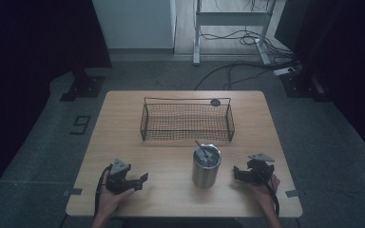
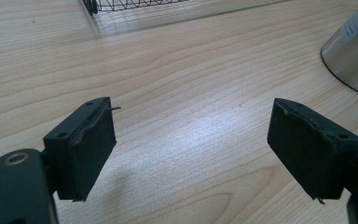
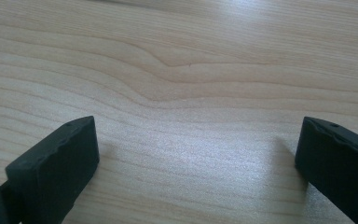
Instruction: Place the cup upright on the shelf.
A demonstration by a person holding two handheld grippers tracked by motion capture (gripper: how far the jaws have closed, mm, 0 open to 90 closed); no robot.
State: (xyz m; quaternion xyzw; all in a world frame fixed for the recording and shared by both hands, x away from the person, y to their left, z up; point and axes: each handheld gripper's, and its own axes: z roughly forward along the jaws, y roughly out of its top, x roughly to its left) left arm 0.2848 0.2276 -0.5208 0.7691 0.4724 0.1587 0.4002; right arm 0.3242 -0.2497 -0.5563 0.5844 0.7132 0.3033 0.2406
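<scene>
Both tongs are resting low on the tabletop point(image 1: 123, 128), each cradled in a hand, and neither is gripping anything. The left tongs point(image 1: 138, 182) are sitting with jaws spread wide over bare wood, as the left gripper view shows point(image 2: 191, 140). The right tongs point(image 1: 237, 173) are gaping just as wide, nothing between the pads point(image 3: 196, 158).

The cup point(image 1: 206, 166), a steel one, is standing upright between the 2 tongs, nearer the right pair and just beside it; from the left tongs it is lying ahead and to the right point(image 2: 354, 51). Judging by this symmetry, the hands are waiting on either side so that either can be reaching in first. A thin rod point(image 1: 201, 148) is leaning in the cup, its top tilted toward the left tongs, probably so it is easy to pinch.

The basket point(image 1: 187, 137), a wire one, is sitting beyond the cup, farther from both tongs, likely as a drop-off place. A small dark disc point(image 1: 215, 102) is lying near its far rim.

Count: 2 tongs, 1 cup, 1 rod, 1 basket, 1 disc.
</scene>
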